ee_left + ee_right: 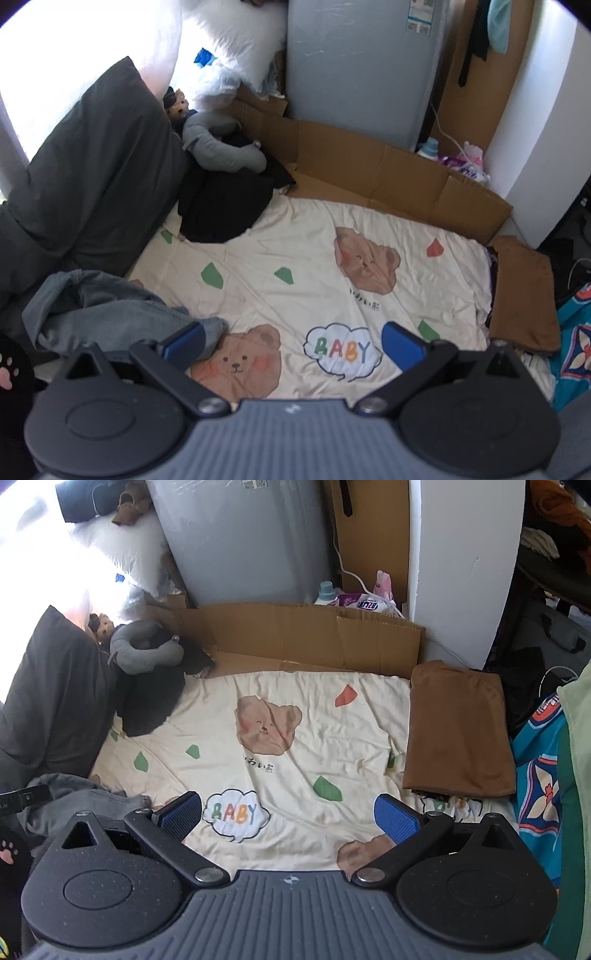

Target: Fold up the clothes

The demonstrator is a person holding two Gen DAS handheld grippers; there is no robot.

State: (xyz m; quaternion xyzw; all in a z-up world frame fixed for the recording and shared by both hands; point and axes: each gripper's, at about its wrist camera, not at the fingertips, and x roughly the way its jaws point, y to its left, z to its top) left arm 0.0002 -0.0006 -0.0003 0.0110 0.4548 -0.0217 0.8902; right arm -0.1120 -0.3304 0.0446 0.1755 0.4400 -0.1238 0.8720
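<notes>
A crumpled pair of grey-blue jeans lies at the near left of the cream bear-print sheet; it also shows at the left edge of the right wrist view, jeans. A black garment is heaped at the far left. A folded brown garment rests on the sheet's right side. My left gripper hangs open above the sheet, its left finger over the jeans' edge without gripping. My right gripper is open above the "BABY" print, holding nothing.
A dark grey pillow and a grey neck pillow sit at the left. Flattened cardboard lines the far edge before a grey appliance. A teal patterned cloth hangs at the right.
</notes>
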